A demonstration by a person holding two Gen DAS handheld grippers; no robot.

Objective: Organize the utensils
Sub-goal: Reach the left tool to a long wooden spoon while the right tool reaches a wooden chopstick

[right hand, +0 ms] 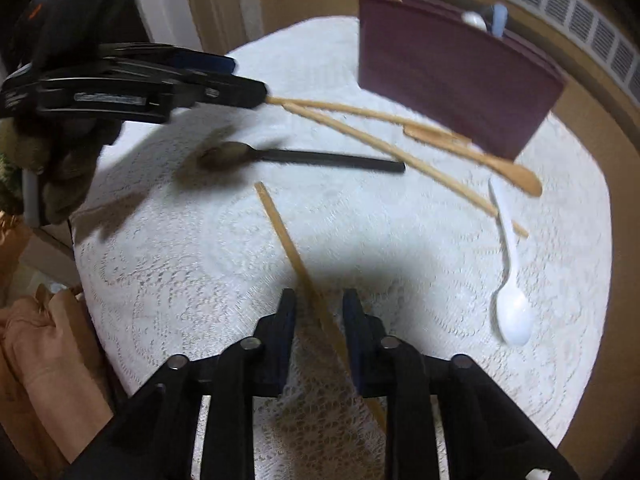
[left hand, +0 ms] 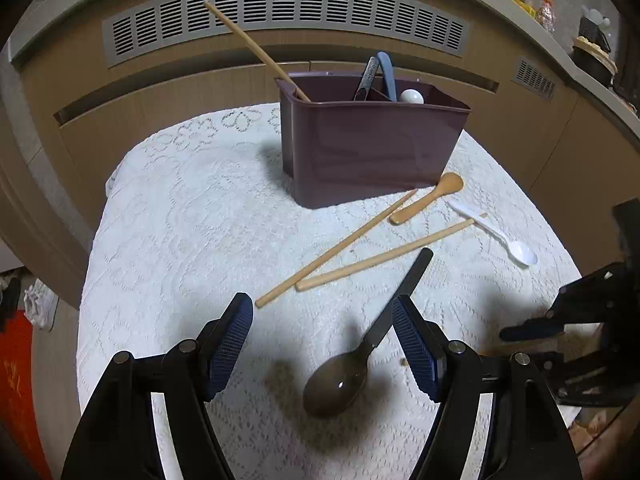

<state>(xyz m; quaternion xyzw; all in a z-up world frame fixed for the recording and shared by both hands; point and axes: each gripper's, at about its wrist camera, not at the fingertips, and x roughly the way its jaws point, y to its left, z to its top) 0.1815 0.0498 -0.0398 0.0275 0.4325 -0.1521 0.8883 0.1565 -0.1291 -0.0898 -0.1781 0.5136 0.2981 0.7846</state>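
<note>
A dark spoon point(left hand: 340, 380) with a black handle lies on the white lace cloth between the fingers of my left gripper point(left hand: 322, 322), which stands open above it. Its handle passes close by the right finger. My right gripper point(right hand: 319, 304) has narrow jaws astride a wooden chopstick point(right hand: 288, 240) that lies slanted on the cloth; a gap shows beside the stick. Farther off stands the maroon organizer bin point(left hand: 372, 152), holding one chopstick point(left hand: 256, 50), tongs and a white spoon. In front of it lie two chopsticks point(left hand: 336, 248), a wooden spoon point(left hand: 428, 198) and a white plastic spoon point(left hand: 496, 236).
The round table point(left hand: 180, 240) drops away on every side. A wooden cabinet front with a vent grille point(left hand: 280, 12) rises behind the bin. Jars and pots stand on a counter point(left hand: 592, 40) at upper right. A tan bag point(right hand: 40, 340) sits below the table's left edge.
</note>
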